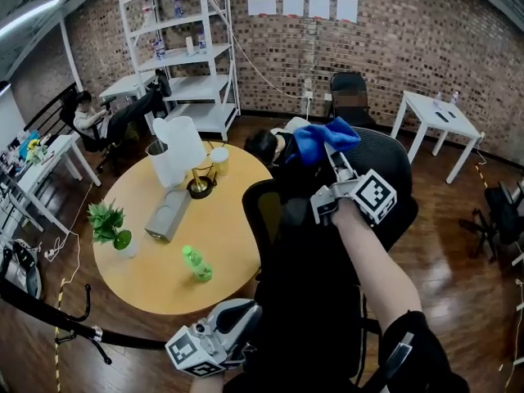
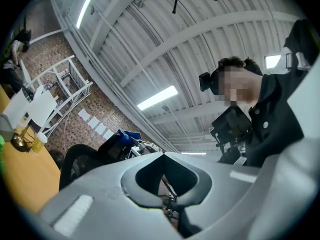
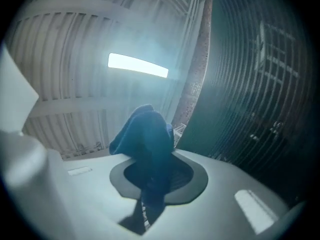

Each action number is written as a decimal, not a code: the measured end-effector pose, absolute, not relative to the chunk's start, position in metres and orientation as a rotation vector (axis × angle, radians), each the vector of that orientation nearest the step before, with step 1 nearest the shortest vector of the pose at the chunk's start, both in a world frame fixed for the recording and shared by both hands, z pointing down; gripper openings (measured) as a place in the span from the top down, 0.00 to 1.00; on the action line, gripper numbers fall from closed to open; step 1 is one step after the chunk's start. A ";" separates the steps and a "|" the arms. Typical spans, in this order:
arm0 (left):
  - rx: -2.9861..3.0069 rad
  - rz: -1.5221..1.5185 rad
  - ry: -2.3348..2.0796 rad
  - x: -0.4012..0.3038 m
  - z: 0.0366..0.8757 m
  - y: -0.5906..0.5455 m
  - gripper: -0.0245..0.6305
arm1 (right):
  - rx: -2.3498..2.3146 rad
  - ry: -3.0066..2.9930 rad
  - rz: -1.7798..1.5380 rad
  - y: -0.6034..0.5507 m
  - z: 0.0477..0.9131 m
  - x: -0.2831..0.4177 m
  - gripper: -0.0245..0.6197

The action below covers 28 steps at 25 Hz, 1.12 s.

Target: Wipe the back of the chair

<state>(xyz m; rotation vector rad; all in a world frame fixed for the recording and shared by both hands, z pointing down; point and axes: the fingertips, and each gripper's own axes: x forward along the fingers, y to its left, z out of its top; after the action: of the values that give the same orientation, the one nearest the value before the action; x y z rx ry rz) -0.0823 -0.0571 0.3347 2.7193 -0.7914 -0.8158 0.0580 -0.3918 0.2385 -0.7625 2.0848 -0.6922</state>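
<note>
At the far left, the round yellow surface (image 1: 164, 281) carried a potted plant (image 1: 106, 219) and a green bottle (image 1: 196, 263), all well apart from the work. Near its right edge, low and close to the person, the left gripper (image 1: 239, 319) hung idle. Its own view showed the fingers closed together with nothing between them, pointing up toward the ceiling.

Right of that stood the black chair, its mesh back (image 1: 385, 160) at the centre right of the scene. The right gripper (image 1: 332, 152) was reached out to the upper left edge of that back, its fingers clamped on a blue cloth (image 1: 323, 136). The cloth bunched up above the fingers in a loose fold. In the right gripper view the mesh rose just right of the cloth, but whether they were touching could not be told.

The cloth looked soft, light and limp. Held at one pinched corner, it would likely flop and fold rather than lie flat, so a grip nearer its middle would put more of it against the mesh. The mesh back seemed springy and would probably give under pressure, and its open weave might snag the cloth. A chair of this kind might turn when pushed. If so, the empty left gripper could steady it by the stiff rim of the back rather than by the mesh.
</note>
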 end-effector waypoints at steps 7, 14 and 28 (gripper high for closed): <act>2.737 -0.802 -0.700 -0.064 0.337 -0.062 0.97 | -0.909 1.975 -0.683 -0.390 0.250 0.136 0.88; 2.741 -0.797 -0.591 -0.044 0.339 -0.063 0.97 | -1.018 1.962 -0.599 -0.366 0.251 0.188 0.88; 2.716 -0.807 -0.376 -0.022 0.350 -0.068 0.97 | -1.293 1.869 -0.506 -0.304 0.268 0.300 0.88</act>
<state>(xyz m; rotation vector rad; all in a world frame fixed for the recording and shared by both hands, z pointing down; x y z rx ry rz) -0.0221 -0.0679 0.3504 2.7164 -0.3761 -0.8072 0.2997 -0.3044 0.2676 -1.2931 1.8685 -0.5056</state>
